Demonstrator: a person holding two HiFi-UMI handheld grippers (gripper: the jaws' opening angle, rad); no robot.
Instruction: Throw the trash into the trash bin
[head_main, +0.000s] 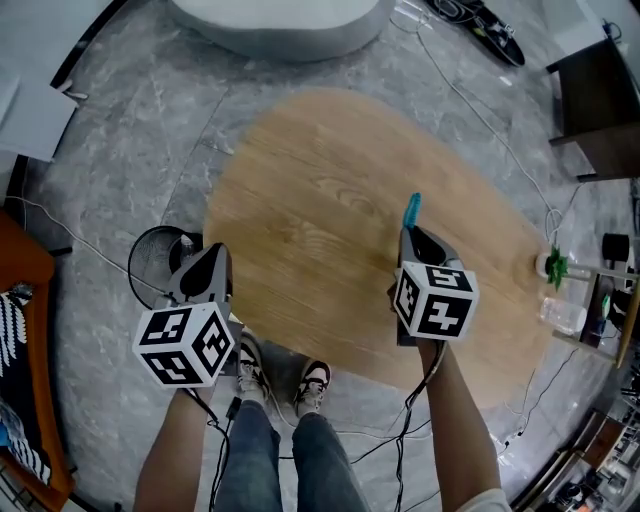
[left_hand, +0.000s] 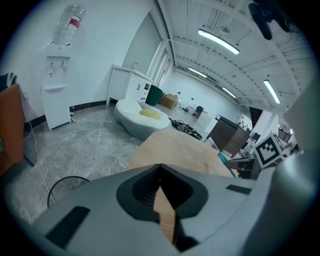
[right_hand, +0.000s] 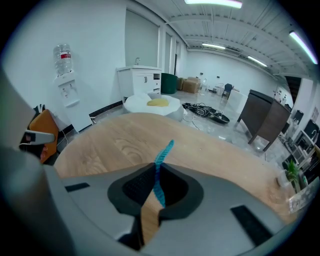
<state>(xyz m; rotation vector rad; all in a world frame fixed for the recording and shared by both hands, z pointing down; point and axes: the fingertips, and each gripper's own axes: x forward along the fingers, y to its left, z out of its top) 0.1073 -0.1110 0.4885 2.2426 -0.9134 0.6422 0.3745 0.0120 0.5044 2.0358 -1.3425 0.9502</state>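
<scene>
**Right gripper** (head_main: 412, 233): the jaws are clamped together on a thin teal strip of trash (head_main: 412, 209). The strip is pinched edge-on, and its free end stands up past the jaw tips. The hold sits low on the strip, probably so that a piece this light and limp cannot slip out while it is carried. The gripper hangs over the oval wooden table (head_main: 330, 190), toward its 5 o'clock edge, and the strip is clear of the tabletop.

**Left gripper** (head_main: 212, 256): the jaw tips meet with nothing between them. Only the wood grain shows through the gap behind the tips. This gripper is at the table's 8 o'clock edge and has no load; it appears to be held out of the way.

**Trash bin** (head_main: 134, 262): a black wire bin stands on the grey floor, off the table at about 8 o'clock and just beside the left gripper. No contents can be made out in it.

**Assessment:** pickup is complete and disposal is not yet done. The strip has to cross the table toward 8 o'clock. A light strip may cling to a pad on release.
</scene>
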